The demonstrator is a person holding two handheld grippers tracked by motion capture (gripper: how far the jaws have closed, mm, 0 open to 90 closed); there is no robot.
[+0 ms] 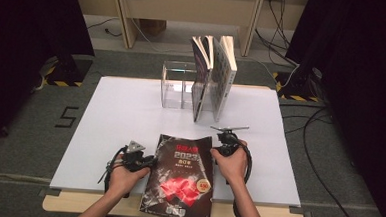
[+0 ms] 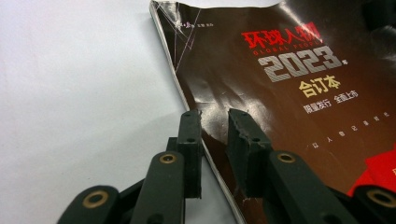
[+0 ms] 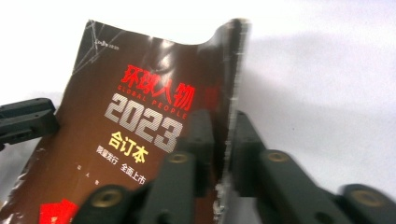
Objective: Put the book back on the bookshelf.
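Two grippers at one magazine's side edges.
The dark glossy paperback magazine [image 1: 180, 178] lies at the white worktop's [image 1: 120, 114] near edge, long axis running away from the person. Left gripper [image 2: 214, 122] and right gripper [image 3: 223, 122] each straddle an edge, jaws narrowly apart, not yet clamped.

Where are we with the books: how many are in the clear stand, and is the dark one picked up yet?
Done: two books stand upright in the clear stand. In hand: the dark 2023 magazine lies on the white table; the left tongs straddle its left edge and the right tongs its right edge, a gap at each. Left: closing, lifting and slotting it into the stand.
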